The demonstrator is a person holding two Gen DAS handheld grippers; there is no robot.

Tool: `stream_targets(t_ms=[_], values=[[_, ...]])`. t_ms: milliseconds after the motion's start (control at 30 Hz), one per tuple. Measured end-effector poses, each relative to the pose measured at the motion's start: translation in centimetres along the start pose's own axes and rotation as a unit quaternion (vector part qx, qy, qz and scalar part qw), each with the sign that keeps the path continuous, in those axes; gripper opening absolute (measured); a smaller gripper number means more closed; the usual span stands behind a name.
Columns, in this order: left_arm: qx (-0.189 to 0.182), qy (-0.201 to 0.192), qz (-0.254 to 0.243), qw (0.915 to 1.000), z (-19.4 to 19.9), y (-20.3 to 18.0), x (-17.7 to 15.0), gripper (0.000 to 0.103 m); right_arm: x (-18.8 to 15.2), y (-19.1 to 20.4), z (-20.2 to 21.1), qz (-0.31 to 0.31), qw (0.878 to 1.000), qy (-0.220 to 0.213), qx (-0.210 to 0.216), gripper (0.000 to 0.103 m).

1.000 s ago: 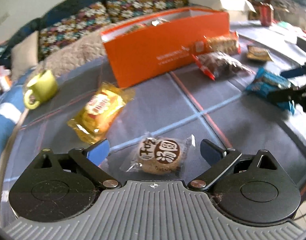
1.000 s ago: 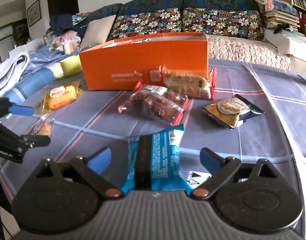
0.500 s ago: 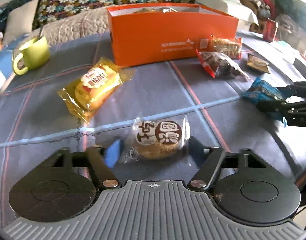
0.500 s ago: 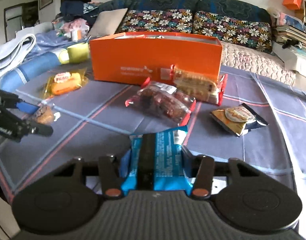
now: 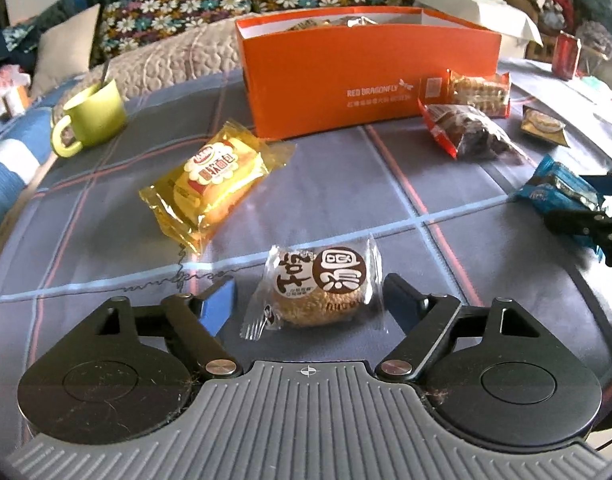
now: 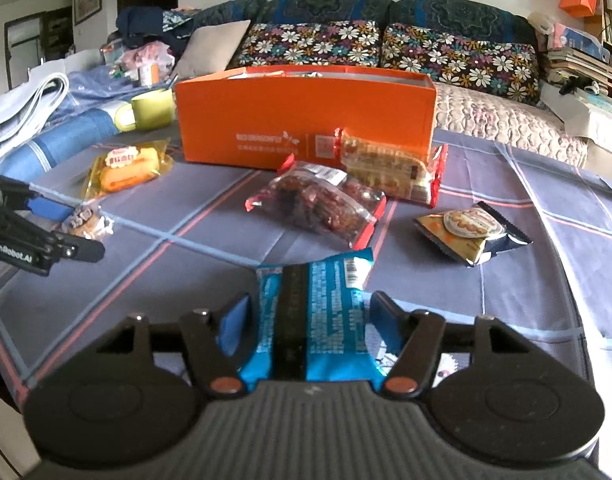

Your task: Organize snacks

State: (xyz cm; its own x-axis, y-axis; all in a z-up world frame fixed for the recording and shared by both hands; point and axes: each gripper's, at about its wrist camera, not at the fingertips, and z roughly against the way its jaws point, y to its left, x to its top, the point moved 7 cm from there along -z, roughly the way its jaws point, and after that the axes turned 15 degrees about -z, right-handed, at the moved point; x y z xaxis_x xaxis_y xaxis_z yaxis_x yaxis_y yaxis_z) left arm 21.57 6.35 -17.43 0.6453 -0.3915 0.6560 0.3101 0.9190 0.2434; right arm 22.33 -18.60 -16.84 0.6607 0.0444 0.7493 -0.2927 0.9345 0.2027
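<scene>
**Six snacks out, one box**

On the plaid tablecloth [image 5: 106,216] six loose packets lie near one orange box [image 5: 369,84]. The left gripper [image 5: 307,304] is opening around the round cake [image 5: 319,286]; the right gripper [image 6: 309,324] is opening around the blue packet [image 6: 309,312], pads clear.

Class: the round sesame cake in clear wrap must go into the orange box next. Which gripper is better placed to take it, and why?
Left. The left gripper has the sesame cake between its opening jaws; the right gripper straddles the blue packet.
</scene>
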Motion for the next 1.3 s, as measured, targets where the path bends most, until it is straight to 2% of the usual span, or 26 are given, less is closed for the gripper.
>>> stream_targets(t_ms=[67,100,167,267,400,500,600,767,867,967,1033,1067,1167,1233,1267,1300], values=[[-0.028,-0.005,0.027,0.9993,0.0,0.3,0.0,0.027,0.0,0.0,0.1,0.003,1.0,0.0,0.001,0.063],[-0.027,-0.007,0.032,0.9991,0.0,0.4,0.0,0.02,0.1,0.0,0.2,0.003,1.0,0.0,0.003,0.05],[-0.021,-0.005,0.035,0.9991,0.2,0.6,0.0,0.017,0.1,-0.2,0.4,-0.01,1.0,0.002,0.009,0.05],[-0.044,-0.004,0.062,0.9971,0.9,1.0,0.0,0.017,0.5,-0.5,1.1,-0.058,0.998,0.01,0.035,0.05],[-0.061,-0.025,0.078,0.9948,2.5,2.4,2.3,0.017,2.4,0.1,2.9,-0.113,0.991,-0.004,0.077,0.05],[-0.075,-0.056,0.092,0.9914,3.0,4.3,6.2,0.018,6.3,0.4,3.1,-0.108,0.99,-0.028,0.086,0.05],[-0.076,-0.094,0.099,0.9878,2.7,6.3,11.5,0.018,11.9,0.5,2.1,-0.075,0.992,-0.071,0.068,0.05],[-0.068,-0.133,0.087,0.985,-0.8,7.8,20.3,0.019,19.9,-1.0,-3.5,-0.051,0.992,-0.104,0.044,0.05],[-0.066,-0.133,0.074,0.9862,-3.9,7.5,23.6,0.019,22.3,-2.1,-7.7,-0.058,0.993,-0.094,0.038,0.05],[-0.065,-0.123,0.062,0.9884,-7.4,6.5,25.4,0.023,22.7,-2.9,-11.4,-0.061,0.995,-0.074,0.033,0.051],[-0.058,-0.119,0.051,0.9899,-9.1,5.8,25.6,0.028,22.4,-3.3,-12.6,-0.074,0.994,-0.068,0.038,0.059],[-0.05,-0.114,0.046,0.9912,-9.4,5.6,25.4,0.034,22.4,-3.5,-12.3,-0.086,0.993,-0.068,0.047,0.061],[-0.034,-0.134,0.031,0.9899,-7.7,5.0,24.3,0.05,21.9,-3.7,-8.6,-0.105,0.987,-0.1,0.07,0.073],[-0.025,-0.148,0.02,0.9885,-5.5,4.5,22.9,0.057,21.1,-4.1,-5.4,-0.105,0.984,-0.129,0.06,0.09],[-0.021,-0.151,0.015,0.9882,-4.5,4.1,22.1,0.061,20.4,-4.4,-3.8,-0.107,0.982,-0.143,0.055,0.095],[-0.019,-0.152,0.01,0.9882,-3.5,3.7,21.1,0.062,19.6,-4.7,-2.6,-0.11,0.981,-0.15,0.051,0.094]])
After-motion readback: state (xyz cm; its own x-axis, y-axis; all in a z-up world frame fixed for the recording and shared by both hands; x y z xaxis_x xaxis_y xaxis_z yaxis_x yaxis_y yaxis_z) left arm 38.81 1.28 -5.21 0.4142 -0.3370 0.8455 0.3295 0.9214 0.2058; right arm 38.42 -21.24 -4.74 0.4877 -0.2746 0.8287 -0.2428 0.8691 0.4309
